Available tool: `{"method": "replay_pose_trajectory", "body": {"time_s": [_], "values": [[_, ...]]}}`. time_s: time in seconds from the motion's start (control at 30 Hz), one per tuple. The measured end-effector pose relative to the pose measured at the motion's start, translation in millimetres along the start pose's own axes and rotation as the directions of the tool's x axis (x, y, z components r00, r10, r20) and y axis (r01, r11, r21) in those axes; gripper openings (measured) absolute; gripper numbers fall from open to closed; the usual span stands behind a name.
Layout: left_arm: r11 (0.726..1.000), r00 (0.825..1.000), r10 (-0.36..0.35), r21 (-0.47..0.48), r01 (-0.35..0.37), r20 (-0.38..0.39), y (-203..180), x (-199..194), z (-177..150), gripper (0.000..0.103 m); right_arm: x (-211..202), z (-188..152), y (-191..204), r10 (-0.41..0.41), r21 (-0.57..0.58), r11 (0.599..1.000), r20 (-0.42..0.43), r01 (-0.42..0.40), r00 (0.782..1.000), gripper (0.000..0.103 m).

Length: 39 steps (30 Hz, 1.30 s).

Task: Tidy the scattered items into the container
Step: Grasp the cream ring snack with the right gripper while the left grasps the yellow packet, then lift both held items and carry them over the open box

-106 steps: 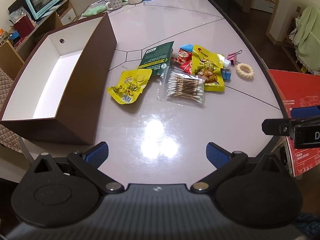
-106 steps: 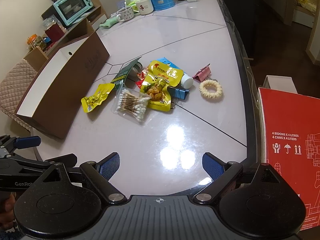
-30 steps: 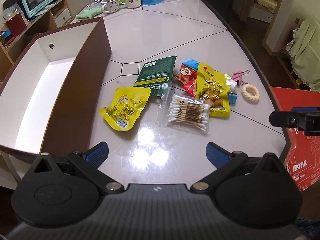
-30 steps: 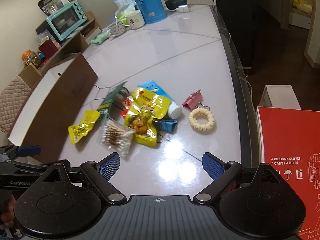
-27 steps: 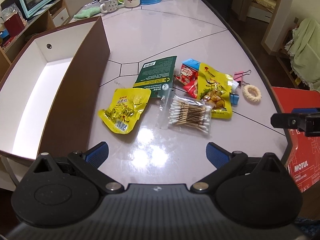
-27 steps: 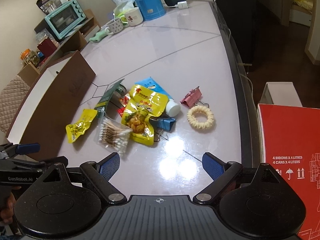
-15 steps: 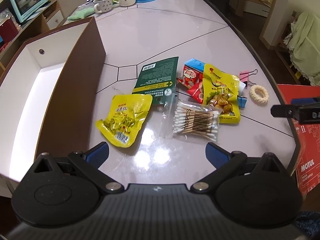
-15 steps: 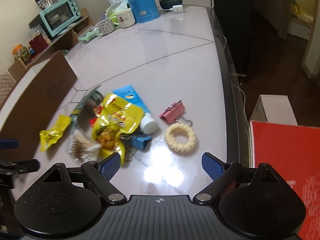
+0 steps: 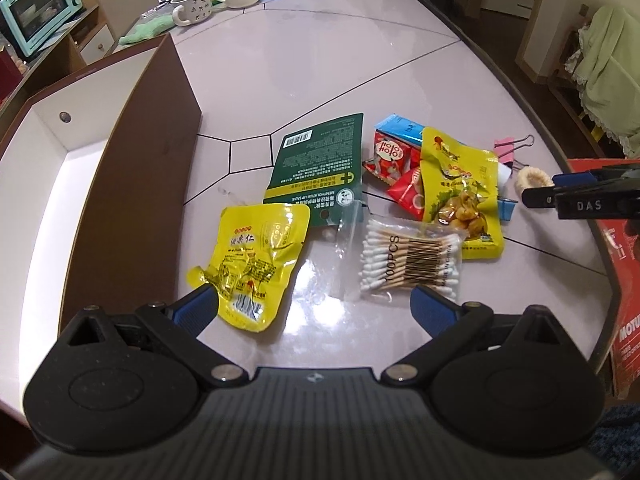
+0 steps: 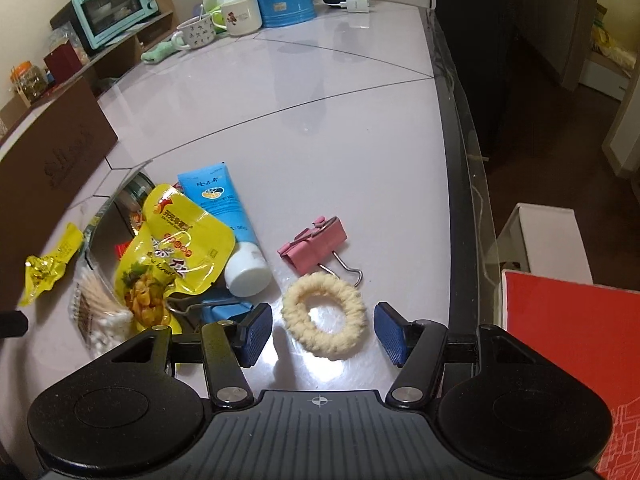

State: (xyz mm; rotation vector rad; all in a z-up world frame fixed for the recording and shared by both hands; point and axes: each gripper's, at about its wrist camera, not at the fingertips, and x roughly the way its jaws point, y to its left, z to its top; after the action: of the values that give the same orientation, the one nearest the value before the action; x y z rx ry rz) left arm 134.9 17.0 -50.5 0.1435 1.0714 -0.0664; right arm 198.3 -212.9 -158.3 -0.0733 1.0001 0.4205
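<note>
Two grippers are spread and hold nothing. The right gripper [image 10: 323, 330] straddles the cream knitted ring [image 10: 324, 315] near the table's right edge, so picking up the ring is the likely step: keep one pad on each side, lower to the tabletop [image 10: 304, 120], close gently on the soft band, and avoid the pink binder clip [image 10: 316, 244] just beyond. The left gripper [image 9: 314, 306] hovers near the yellow snack pouch [image 9: 256, 260] and the cotton swab pack [image 9: 412, 264], marked "100PCS". The green card [image 9: 320, 164] reads "MENTHOLATUM LIP SALVE". The brown container [image 9: 132, 184], far left, shows a bare white interior.
</note>
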Motion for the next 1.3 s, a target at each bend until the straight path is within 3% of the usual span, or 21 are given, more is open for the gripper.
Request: {"method": "replay_pose_trajectory", "body": {"time_s": [0.1,0.17,0.3,0.33,0.37,0.5,0.8,0.97,1.03,1.2,1.27,1.3], "values": [[1.0,1.0,0.007,0.016,-0.007,-0.009,2,9,1,0.099,4,0,4,-0.025,-0.052,0.998,0.009,0.026,1.0,0.06],[0.999,1.0,0.02,0.033,-0.02,-0.016,3,15,2,0.097,5,-1,5,-0.032,-0.068,0.997,0.014,0.033,0.999,0.048],[0.996,0.999,0.049,0.081,-0.048,-0.014,4,24,3,0.096,3,-1,4,-0.033,-0.071,0.997,0.017,0.034,0.999,0.034],[0.994,0.998,0.059,0.097,-0.057,-0.013,4,25,3,0.095,3,-2,4,-0.033,-0.072,0.997,0.018,0.035,0.999,0.022],[0.991,0.998,0.069,0.116,-0.067,-0.012,3,27,3,0.094,2,-2,4,-0.034,-0.072,0.997,0.019,0.035,0.999,0.021],[0.972,0.993,0.114,0.208,-0.11,-0.008,-2,35,1,0.092,1,-3,2,-0.034,-0.075,0.996,0.022,0.036,0.999,0.02],[0.894,0.971,0.24,0.396,-0.211,-0.025,-4,61,-2,0.095,-1,-2,-2,-0.024,-0.045,0.999,0.03,0.026,0.999,0.02],[0.909,0.98,0.196,0.383,-0.165,-0.044,3,65,6,0.096,-3,-2,-4,-0.019,-0.012,1.0,0.033,0.019,0.999,0.02],[0.929,0.985,0.162,0.346,-0.13,-0.065,8,65,10,0.093,-4,-3,-5,-0.017,0.0,1.0,0.032,0.017,0.999,0.02],[0.982,0.99,0.056,0.187,-0.031,-0.131,25,63,15,0.069,-9,-8,-9,-0.01,0.046,0.999,0.03,0.008,1.0,0.02],[0.99,0.991,0.028,0.143,-0.009,-0.133,27,62,13,0.052,-12,-10,-11,-0.007,0.067,0.998,0.03,0.005,1.0,0.02],[0.992,0.991,0.017,0.128,0.0,-0.133,26,60,13,0.052,-14,-11,-12,-0.008,0.075,0.997,0.03,0.006,1.0,0.02]]}}
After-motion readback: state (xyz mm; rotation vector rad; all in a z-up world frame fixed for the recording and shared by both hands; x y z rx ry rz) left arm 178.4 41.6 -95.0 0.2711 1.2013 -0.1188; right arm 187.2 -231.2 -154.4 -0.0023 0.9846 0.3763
